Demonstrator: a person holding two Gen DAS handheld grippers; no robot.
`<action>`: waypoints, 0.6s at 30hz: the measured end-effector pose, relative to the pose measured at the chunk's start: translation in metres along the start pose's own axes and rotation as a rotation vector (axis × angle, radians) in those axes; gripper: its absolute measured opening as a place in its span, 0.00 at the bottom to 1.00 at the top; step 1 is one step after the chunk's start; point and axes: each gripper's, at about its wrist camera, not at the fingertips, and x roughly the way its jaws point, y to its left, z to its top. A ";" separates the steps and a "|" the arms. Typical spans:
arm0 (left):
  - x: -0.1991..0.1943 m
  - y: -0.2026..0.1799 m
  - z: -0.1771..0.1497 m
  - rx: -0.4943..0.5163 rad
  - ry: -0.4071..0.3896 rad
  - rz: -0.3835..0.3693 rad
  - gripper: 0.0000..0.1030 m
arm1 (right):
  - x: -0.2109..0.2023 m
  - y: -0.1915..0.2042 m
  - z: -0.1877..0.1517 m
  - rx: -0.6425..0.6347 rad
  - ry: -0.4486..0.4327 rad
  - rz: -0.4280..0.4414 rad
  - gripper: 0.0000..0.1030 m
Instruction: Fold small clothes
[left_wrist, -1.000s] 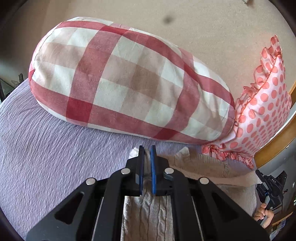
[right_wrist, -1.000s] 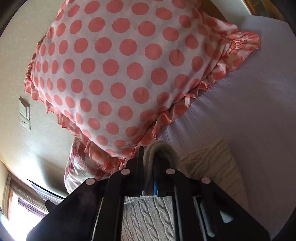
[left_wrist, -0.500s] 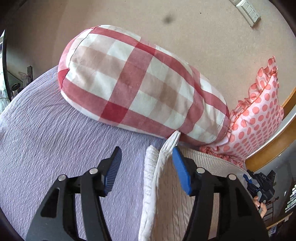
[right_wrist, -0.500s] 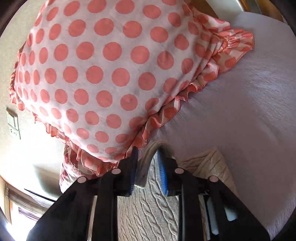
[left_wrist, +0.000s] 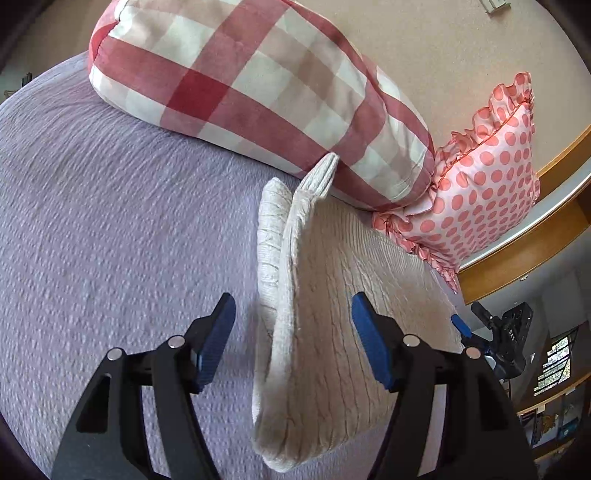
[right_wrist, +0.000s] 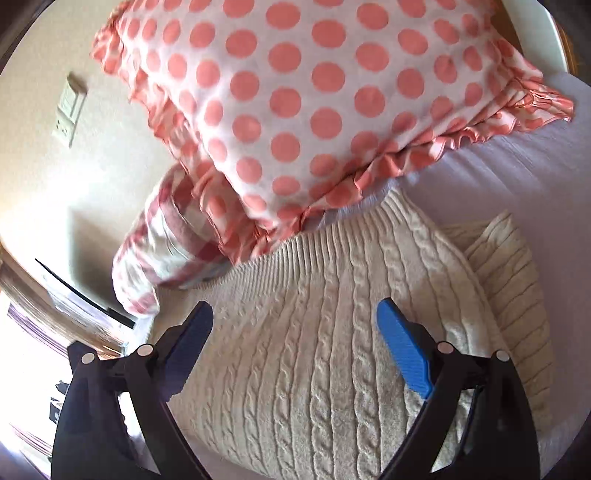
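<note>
Bedspread (left_wrist: 110, 229); sweater (right_wrist: 332, 350) between spread right gripper (right_wrist: 295, 325)

Each hand-held gripper (left_wrist: 293, 336) (right_wrist: 295, 339): black angular frame, 2 blue ribbed pads (left_wrist: 370, 350), round silver screws.

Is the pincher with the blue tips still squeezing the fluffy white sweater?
No, the left gripper stands open, its blue pads apart on either side of the cream cable-knit sweater.
</note>
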 end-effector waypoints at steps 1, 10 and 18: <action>0.006 -0.001 0.000 -0.005 0.013 -0.006 0.63 | 0.002 0.001 -0.002 -0.012 -0.013 -0.011 0.90; 0.037 0.008 0.024 -0.121 0.038 -0.010 0.17 | -0.014 -0.005 0.000 0.025 -0.076 0.078 0.90; 0.007 -0.076 0.037 -0.121 0.013 -0.092 0.13 | -0.066 -0.020 0.017 0.068 -0.232 0.139 0.90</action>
